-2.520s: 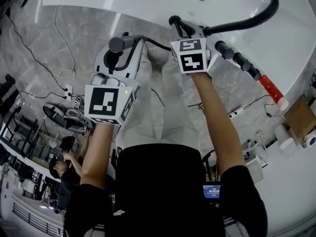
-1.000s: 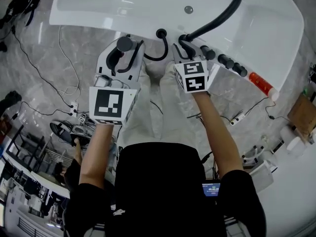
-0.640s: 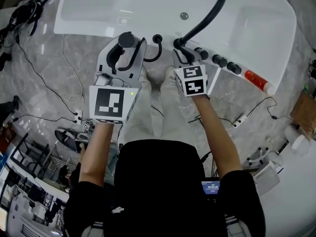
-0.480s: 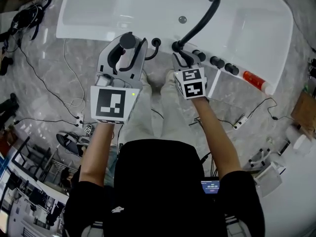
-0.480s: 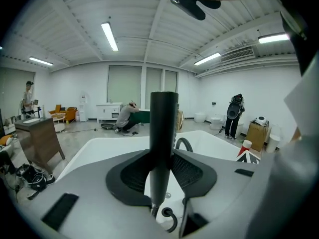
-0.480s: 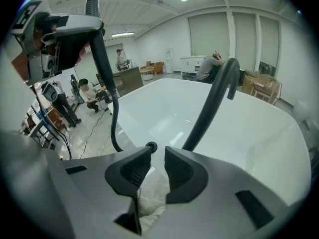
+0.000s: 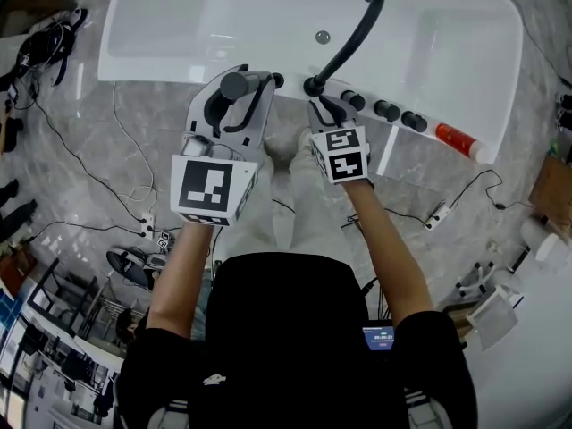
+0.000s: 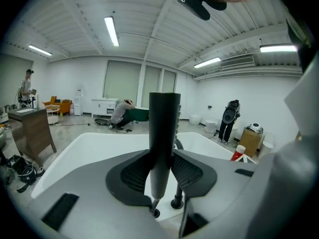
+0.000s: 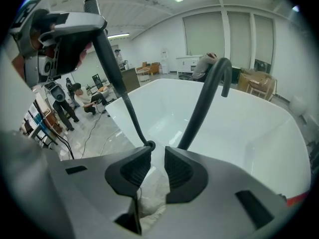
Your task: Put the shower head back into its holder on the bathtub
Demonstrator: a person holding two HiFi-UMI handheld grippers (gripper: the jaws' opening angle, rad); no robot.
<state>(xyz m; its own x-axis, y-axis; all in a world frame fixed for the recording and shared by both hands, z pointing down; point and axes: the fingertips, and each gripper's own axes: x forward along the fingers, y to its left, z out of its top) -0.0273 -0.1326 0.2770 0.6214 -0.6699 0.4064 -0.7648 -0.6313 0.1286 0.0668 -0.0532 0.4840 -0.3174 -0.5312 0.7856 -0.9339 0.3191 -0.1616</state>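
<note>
Left gripper (image 8: 160, 171): clenched on the black shower head (image 8: 164, 133), whose handle stood upright between the pads.
Shower head place: above the near rim of the white bathtub (image 7: 179, 16), left of the black spout (image 7: 353, 29), out of its holder (image 9: 148, 145).
Hose (image 9: 117, 78): ran from the head down into the holder.
Right gripper (image 9: 154, 166): released, nothing between its jaws, just near of the holder.

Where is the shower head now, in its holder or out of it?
Out. The left gripper is shut on the shower head, clear of the holder; only its hose reaches it.
</note>
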